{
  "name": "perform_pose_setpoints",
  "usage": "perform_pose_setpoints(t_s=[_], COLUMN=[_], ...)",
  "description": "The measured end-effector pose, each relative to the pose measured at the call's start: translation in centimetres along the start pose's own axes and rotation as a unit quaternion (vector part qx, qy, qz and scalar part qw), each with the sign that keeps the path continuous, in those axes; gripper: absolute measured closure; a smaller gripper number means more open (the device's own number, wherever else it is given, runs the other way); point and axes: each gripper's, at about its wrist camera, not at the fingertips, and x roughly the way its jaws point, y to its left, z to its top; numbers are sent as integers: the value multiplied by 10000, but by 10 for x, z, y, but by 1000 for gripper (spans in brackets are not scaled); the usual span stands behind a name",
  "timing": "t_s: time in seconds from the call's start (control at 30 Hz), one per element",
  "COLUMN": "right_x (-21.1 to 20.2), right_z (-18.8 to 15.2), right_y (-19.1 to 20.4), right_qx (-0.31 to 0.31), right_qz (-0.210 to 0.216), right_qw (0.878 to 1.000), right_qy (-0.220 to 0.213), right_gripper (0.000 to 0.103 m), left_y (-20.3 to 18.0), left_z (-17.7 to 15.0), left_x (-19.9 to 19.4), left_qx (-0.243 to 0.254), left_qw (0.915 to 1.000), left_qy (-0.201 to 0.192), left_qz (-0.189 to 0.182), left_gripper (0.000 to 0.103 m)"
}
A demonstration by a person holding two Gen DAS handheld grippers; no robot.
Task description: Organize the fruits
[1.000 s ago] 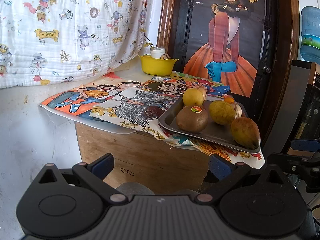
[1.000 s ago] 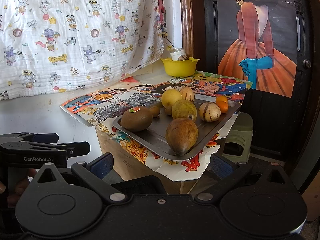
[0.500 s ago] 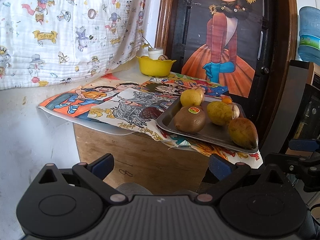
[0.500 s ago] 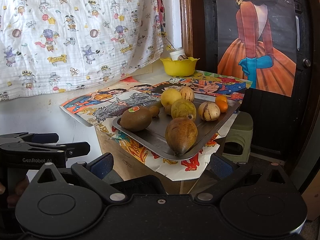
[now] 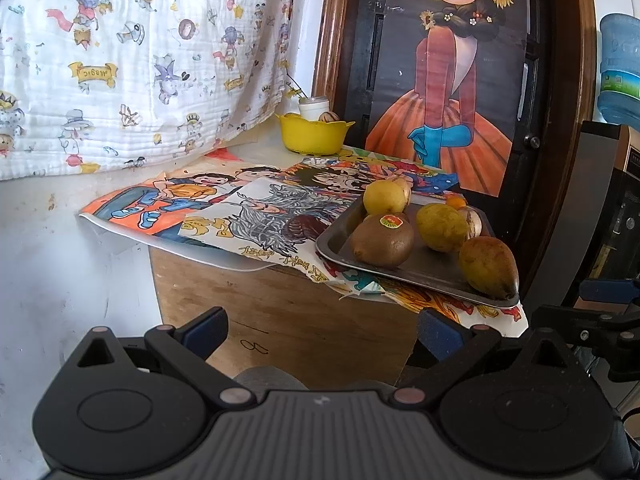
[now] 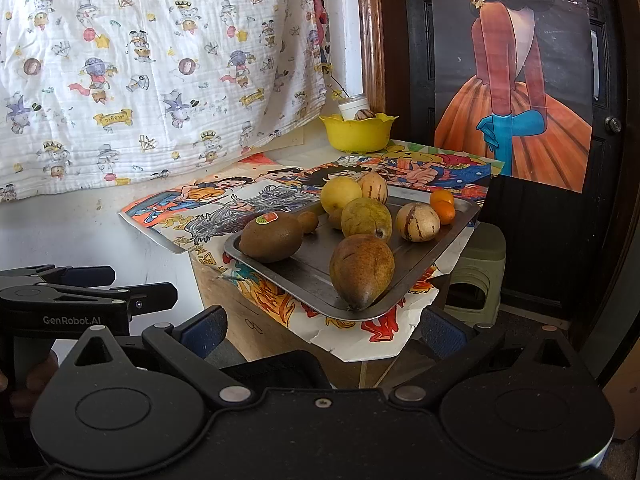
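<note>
A grey metal tray [image 6: 416, 264] [image 5: 424, 264] sits at the table's near right corner on colourful posters. It carries several fruits: a brown kiwi with a sticker [image 6: 271, 237] [image 5: 382, 240], a brown-green mango [image 6: 361, 270] [image 5: 488, 266], a yellow pear [image 6: 366, 218], a lemon [image 6: 341, 193], striped melons [image 6: 417, 222] and small oranges [image 6: 443, 206]. A yellow bowl [image 6: 358, 132] [image 5: 314, 134] holding one striped fruit stands at the back. My left gripper [image 5: 322, 330] and right gripper [image 6: 320, 330] are both open, empty, below and short of the table.
A wooden table [image 5: 280, 320] covered with cartoon posters [image 5: 224, 208] stands against a wall hung with a printed cloth [image 5: 140, 60]. A dark door with a painted poster [image 6: 516, 80] is on the right. A green plastic stool [image 6: 478, 272] sits beside the table. A water bottle [image 5: 618, 68] is far right.
The left wrist view has shifted slightly, the tray sitting a little lower and left in it. The right view is almost unchanged. Both grippers stay open.
</note>
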Motion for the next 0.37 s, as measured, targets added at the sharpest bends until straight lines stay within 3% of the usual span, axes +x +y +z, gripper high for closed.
perform_pose_setpoints(t_s=[0.37], right_x=[0], right_z=[0], right_y=[0], right_qx=[5], right_qz=[-2], right_qw=[10000], right_qy=[3], right_gripper=[1], left_y=[0], left_z=[0], left_x=[0], left_qx=[15], left_qw=[10000], left_qy=[-13], left_qz=[-13], left_gripper=[0])
